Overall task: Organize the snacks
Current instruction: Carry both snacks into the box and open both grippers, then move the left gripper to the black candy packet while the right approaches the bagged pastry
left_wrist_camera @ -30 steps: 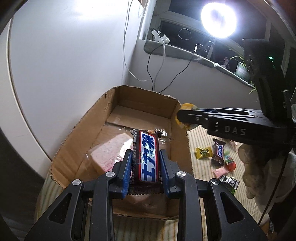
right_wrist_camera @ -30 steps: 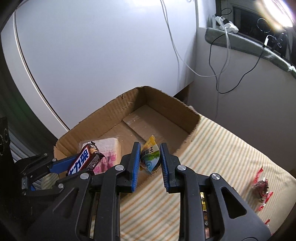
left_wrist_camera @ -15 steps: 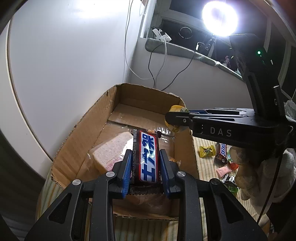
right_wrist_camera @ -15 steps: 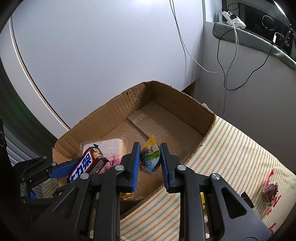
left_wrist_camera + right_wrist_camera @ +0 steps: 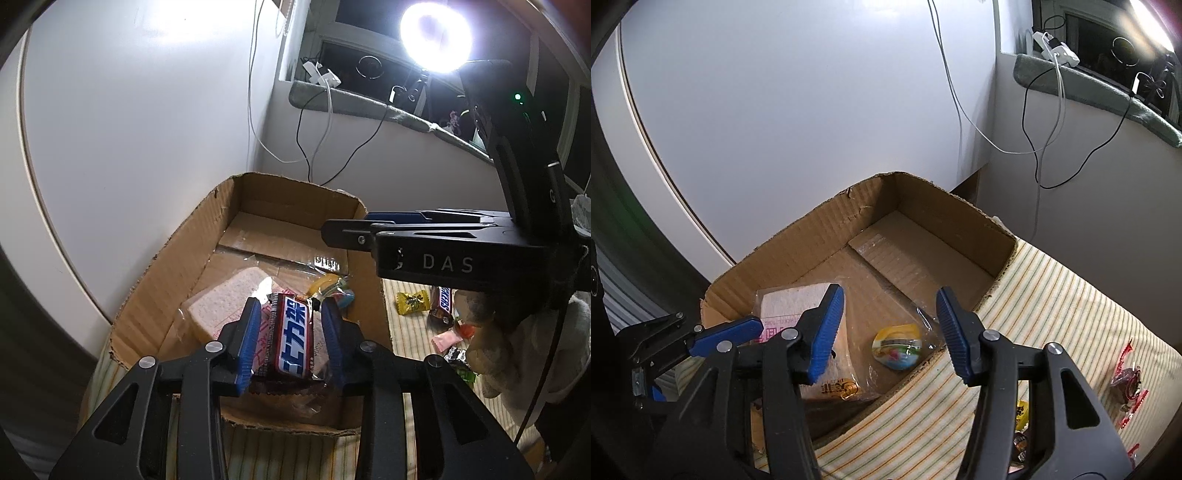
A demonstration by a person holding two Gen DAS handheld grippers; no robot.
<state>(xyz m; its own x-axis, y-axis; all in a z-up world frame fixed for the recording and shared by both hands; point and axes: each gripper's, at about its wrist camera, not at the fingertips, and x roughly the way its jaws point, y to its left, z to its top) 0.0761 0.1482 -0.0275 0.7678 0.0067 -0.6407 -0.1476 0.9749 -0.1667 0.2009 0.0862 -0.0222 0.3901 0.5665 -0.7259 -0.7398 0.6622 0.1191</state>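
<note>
A cardboard box (image 5: 173, 254) (image 5: 812, 236) stands on a striped cloth. My left gripper (image 5: 291, 336) is open above the box's near end; a Snickers bar (image 5: 295, 341) lies between its spread blue pads, on a wrapped pink wafer pack (image 5: 225, 306). My right gripper (image 5: 890, 325) is open and empty above the box; in the left wrist view it (image 5: 343, 230) reaches in from the right. A small yellow and blue candy pouch (image 5: 897, 347) (image 5: 332, 291) lies on the box floor below it.
Several loose wrapped snacks lie on the striped cloth (image 5: 1071, 314) right of the box, among them a Snickers bar (image 5: 441, 306), a yellow candy (image 5: 412, 302) and a red-wrapped candy (image 5: 1126, 382). A white wall, hanging cables (image 5: 1049, 122) and a bright lamp (image 5: 436, 35) are behind.
Both grippers have opened. The right one let go of the candy pouch, which now lies in the box. The left one released the Snickers bar onto the wafer pack.
</note>
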